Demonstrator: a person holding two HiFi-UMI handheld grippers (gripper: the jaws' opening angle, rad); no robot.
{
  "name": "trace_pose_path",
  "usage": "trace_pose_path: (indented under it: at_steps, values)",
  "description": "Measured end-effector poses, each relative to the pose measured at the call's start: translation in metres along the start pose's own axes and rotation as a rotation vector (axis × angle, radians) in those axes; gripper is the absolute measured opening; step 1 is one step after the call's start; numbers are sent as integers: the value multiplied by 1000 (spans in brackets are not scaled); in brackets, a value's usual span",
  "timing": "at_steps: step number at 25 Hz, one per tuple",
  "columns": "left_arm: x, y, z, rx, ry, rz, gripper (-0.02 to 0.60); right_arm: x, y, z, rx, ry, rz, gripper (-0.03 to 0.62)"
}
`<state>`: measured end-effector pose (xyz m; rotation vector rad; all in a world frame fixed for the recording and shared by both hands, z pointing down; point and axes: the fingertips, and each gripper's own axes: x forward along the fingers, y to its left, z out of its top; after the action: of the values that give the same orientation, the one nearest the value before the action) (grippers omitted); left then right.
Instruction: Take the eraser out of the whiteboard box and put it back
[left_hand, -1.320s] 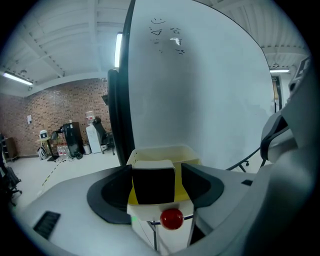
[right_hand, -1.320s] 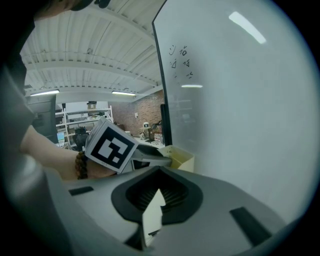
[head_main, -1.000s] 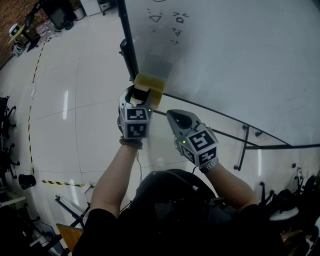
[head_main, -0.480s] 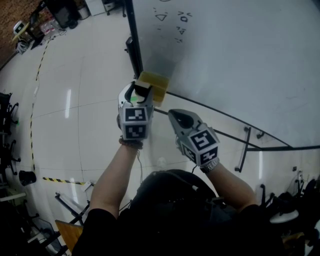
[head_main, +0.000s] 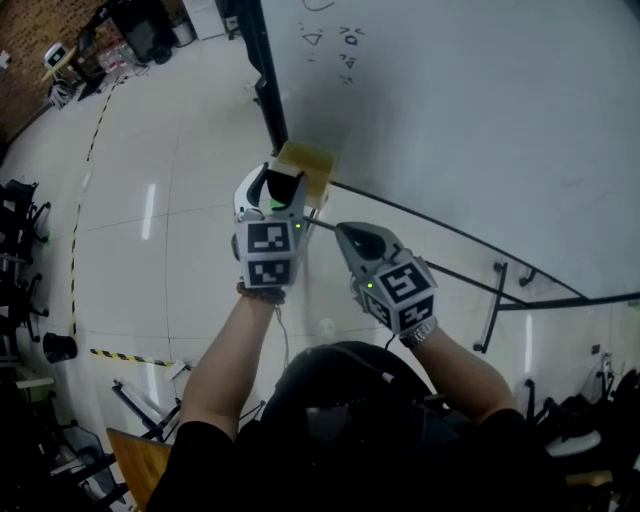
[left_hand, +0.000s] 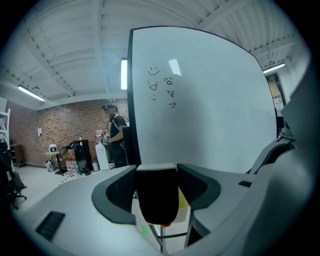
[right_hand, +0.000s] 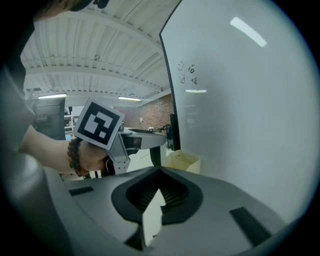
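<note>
The first half of the task looks done: the left gripper (head_main: 283, 190) is clamped on the dark, block-shaped eraser with a pale top (head_main: 287, 187), holding it clear of the small pale-yellow open box (head_main: 306, 160) fixed at the lower edge of the large white whiteboard (head_main: 480, 120). The eraser sits just above and on the near side of the box, not inside it, so the return into the box appears to be what remains. The right gripper (head_main: 346, 233) hangs near by with its jaws together and nothing between them, apparently taking no part. The head view gives the layout, both grippers side by side before the board's black frame, but hardly shows the grip. The left gripper view shows it directly: both jaws flank the eraser (left_hand: 157, 197), with a corner of the box (left_hand: 182, 206) showing behind and below it. The right gripper view alone shows the box (right_hand: 183, 160) from the side with its top open, the left gripper reaching just above its rim.
</note>
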<state>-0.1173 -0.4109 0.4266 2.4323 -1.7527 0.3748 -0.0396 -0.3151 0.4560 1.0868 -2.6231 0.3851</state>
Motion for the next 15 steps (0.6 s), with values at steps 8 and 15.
trace_pose_path:
  at_steps: [8, 15]
  values:
    - [-38, -20, -3, 31, -2, 50, 236, -36, 13, -7, -18, -12, 46, 14]
    - [-69, -51, -8, 26, 1, 77, 236, -72, 18, -20, -19, -21, 74, 14]
